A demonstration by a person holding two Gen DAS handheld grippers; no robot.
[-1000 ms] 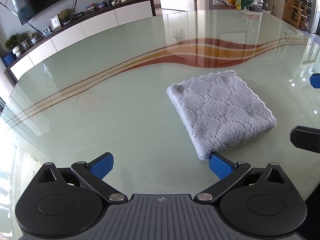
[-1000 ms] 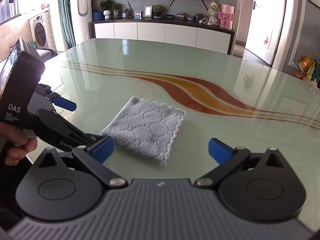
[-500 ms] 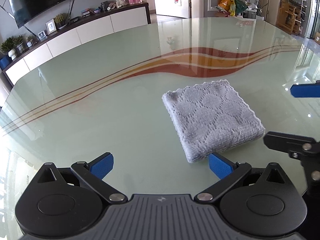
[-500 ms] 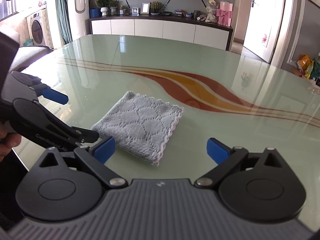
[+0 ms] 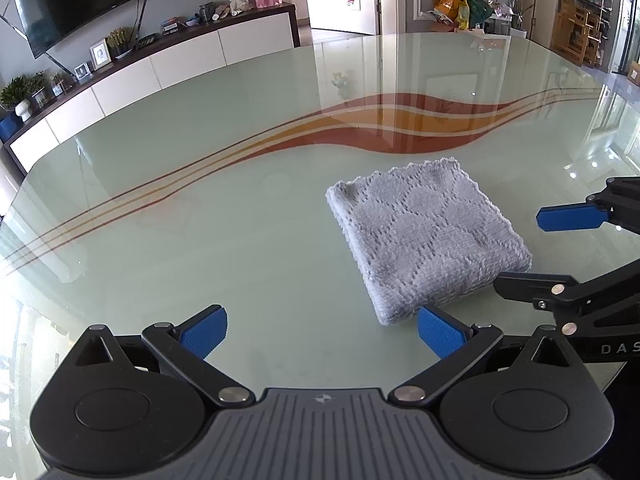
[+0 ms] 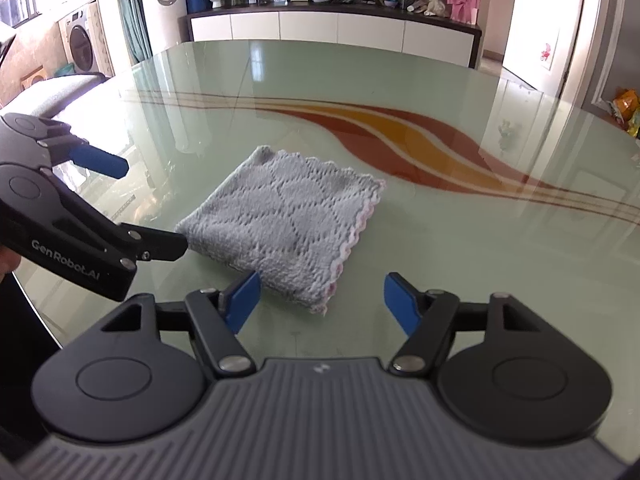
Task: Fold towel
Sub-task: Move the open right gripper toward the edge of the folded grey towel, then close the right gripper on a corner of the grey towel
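A grey towel (image 5: pixel 428 236), folded into a small thick square with a pink scalloped edge, lies flat on the glass table (image 5: pixel 200 208). My left gripper (image 5: pixel 322 330) is open with nothing between its fingers, and its right pad sits just in front of the towel's near corner. In the right wrist view the towel (image 6: pixel 288 216) lies straight ahead. My right gripper (image 6: pixel 322 304) is open and its jaws are closing. The towel's pink-edged near corner lies between the pads, and neither pad presses on it. The left gripper (image 6: pixel 154 204) shows at the towel's left corner, the right gripper (image 5: pixel 518 250) at its right side.
The pale green glass table (image 6: pixel 440 240) has red and orange wavy stripes behind the towel. A white sideboard (image 6: pixel 336 28) with plants, frames and a pink gift box stands beyond the far edge. A person's hand (image 6: pixel 6 266) holds the left gripper at the frame's left edge.
The right gripper has come lower and nearer to the towel, and its jaws have narrowed around the near corner. In the left wrist view it has reached further in from the right. The towel has not moved.
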